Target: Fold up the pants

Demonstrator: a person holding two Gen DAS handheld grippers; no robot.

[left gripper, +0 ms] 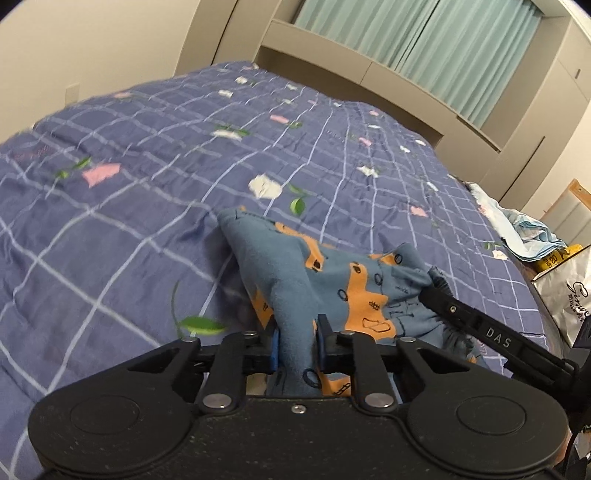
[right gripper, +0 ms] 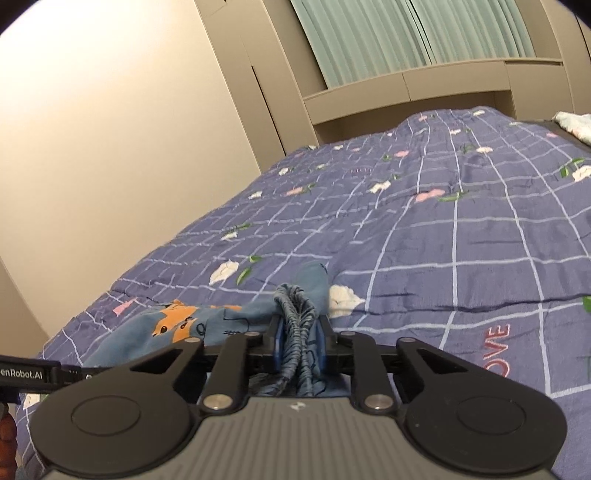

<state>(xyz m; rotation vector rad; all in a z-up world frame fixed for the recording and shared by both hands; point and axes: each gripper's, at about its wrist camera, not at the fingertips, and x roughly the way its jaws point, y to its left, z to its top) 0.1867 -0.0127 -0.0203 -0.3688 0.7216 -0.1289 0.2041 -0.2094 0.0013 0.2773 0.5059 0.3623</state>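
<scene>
A silver bag [left gripper: 565, 295] with script lettering stands at the far right edge of the bed in the left wrist view, and a yellow packet [left gripper: 554, 258] pokes out of its top; what else it holds cannot be told. Just beyond it lies a heap of pale blue and white cloth [left gripper: 524, 225].

The bed is covered by a purple-blue quilt [left gripper: 147, 184] with a white grid, pink and white flowers and green leaves; red stitched letters show on it near the right gripper. Beyond the bed runs a beige headboard shelf [right gripper: 406, 85], with pale green curtains [right gripper: 406, 33] above it and a plain cream wall [right gripper: 92, 129] to the left.

There is one pair of pants [left gripper: 332, 280], blue with orange animal figures and black doodles, bunched on the near part of the quilt. There are two grippers. The left gripper [left gripper: 297, 341] pinches a fold of plain blue cloth between its blue pads, the fabric rising in a ridge away from it. The right gripper [right gripper: 300, 341] pinches the gathered elastic waistband [right gripper: 295, 321], which stands up in ropy pleats between its fingers. In the left view the right gripper's finger reaches in from the right and meets the pants at their right side, so the garment stretches between the two tools
</scene>
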